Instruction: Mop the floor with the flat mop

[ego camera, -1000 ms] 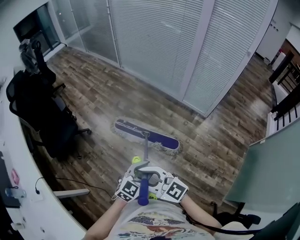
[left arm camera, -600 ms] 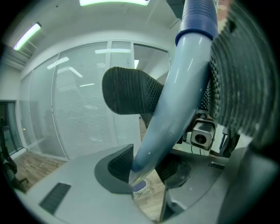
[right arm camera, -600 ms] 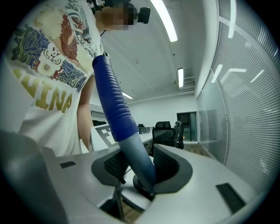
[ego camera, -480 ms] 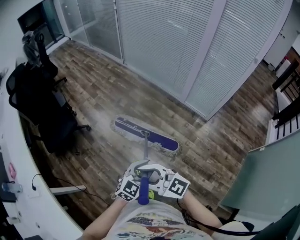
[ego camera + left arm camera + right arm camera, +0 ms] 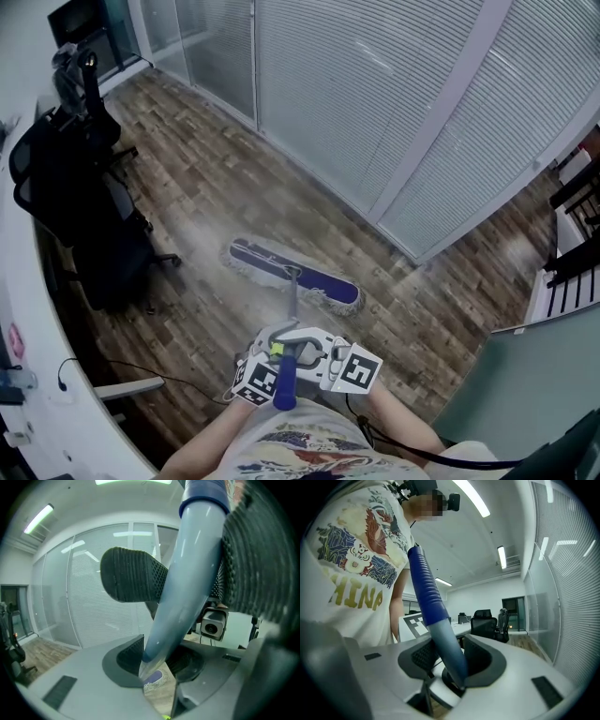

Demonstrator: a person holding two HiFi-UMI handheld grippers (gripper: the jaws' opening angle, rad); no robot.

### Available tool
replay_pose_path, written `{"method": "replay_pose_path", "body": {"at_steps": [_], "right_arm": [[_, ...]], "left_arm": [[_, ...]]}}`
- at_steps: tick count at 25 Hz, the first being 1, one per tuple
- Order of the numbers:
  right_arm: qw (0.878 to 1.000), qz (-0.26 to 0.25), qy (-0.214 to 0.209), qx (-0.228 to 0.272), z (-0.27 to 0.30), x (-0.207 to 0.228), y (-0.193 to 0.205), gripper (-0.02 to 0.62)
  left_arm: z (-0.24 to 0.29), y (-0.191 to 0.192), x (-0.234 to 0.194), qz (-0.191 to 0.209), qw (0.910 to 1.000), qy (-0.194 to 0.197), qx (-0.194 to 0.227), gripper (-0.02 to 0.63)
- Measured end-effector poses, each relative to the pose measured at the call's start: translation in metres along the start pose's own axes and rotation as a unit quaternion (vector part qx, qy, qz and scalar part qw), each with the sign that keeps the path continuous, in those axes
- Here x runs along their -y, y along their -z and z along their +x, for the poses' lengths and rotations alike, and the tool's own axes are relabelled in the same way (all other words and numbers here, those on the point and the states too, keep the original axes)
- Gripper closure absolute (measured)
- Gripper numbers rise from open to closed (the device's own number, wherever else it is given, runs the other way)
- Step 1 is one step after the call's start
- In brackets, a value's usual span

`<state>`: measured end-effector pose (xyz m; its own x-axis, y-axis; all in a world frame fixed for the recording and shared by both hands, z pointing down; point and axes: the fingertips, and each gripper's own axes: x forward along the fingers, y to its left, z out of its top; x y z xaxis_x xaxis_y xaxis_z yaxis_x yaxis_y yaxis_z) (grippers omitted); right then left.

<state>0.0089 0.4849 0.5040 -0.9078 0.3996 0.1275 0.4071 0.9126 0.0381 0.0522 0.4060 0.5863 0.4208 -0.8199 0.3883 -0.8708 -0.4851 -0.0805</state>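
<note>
The flat mop's purple head point(image 5: 295, 274) lies flat on the wood floor point(image 5: 206, 178), and its handle point(image 5: 292, 302) rises toward me to a blue grip point(image 5: 284, 386). Both grippers hold that handle side by side just above my torso, the left gripper point(image 5: 274, 349) beside the right gripper point(image 5: 313, 352). In the left gripper view the handle point(image 5: 187, 583) runs between the left gripper's point(image 5: 157, 660) pads, whose jaws are closing on it. Through the gap below shows the mop head point(image 5: 153, 679). In the right gripper view the right gripper point(image 5: 452, 660) is shut on the handle point(image 5: 440, 634).
A black office chair point(image 5: 84, 216) stands left of the mop head. Beside it a white desk point(image 5: 37, 375) curves along the left edge, with a cable point(image 5: 141, 361) on the floor. A glass wall with blinds point(image 5: 375, 103) runs behind the mop. A grey-green partition point(image 5: 534, 375) fills the lower right.
The head view has swung, so the blinds wall and right-hand doorway shifted. Both grippers keep hold of the handle, and the mop head stays beside the chair.
</note>
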Motion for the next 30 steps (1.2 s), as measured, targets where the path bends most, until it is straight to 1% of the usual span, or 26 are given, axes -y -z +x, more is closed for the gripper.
{"method": "replay_pose_path", "body": {"at_steps": [3, 6, 10, 13, 17, 20, 26, 30], "right_arm": [[1.0, 0.001, -0.014, 0.006, 0.014, 0.042, -0.009, 0.436], [0.999, -0.001, -0.033, 0.009, 0.027, 0.078, -0.014, 0.436], [0.999, -0.007, -0.053, 0.004, 0.043, 0.111, -0.008, 0.436], [0.998, -0.004, -0.061, -0.007, 0.05, 0.124, -0.001, 0.436], [0.998, -0.005, -0.061, 0.001, 0.051, 0.148, 0.0, 0.436], [0.998, -0.007, -0.065, 0.002, 0.044, 0.172, 0.001, 0.434], [0.996, -0.007, -0.093, -0.009, 0.025, 0.211, 0.007, 0.434], [0.994, -0.009, -0.11, -0.004, -0.002, 0.242, 0.017, 0.434]], "left_arm": [[0.012, -0.01, -0.042, -0.019, 0.9998, -0.009, 0.004, 0.502], [0.021, -0.016, -0.083, -0.024, 0.9994, -0.026, -0.001, 0.505], [0.03, -0.013, -0.123, -0.037, 0.9982, -0.047, -0.002, 0.506], [0.036, -0.009, -0.137, -0.04, 0.9978, -0.053, 0.004, 0.506], [0.052, -0.011, -0.155, -0.03, 0.9983, -0.049, 0.006, 0.506], [0.07, -0.019, -0.171, -0.033, 0.9981, -0.052, 0.003, 0.506], [0.107, -0.031, -0.195, -0.043, 0.9964, -0.073, 0.006, 0.506], [0.146, -0.041, -0.207, -0.043, 0.9949, -0.091, 0.005, 0.506]]}}
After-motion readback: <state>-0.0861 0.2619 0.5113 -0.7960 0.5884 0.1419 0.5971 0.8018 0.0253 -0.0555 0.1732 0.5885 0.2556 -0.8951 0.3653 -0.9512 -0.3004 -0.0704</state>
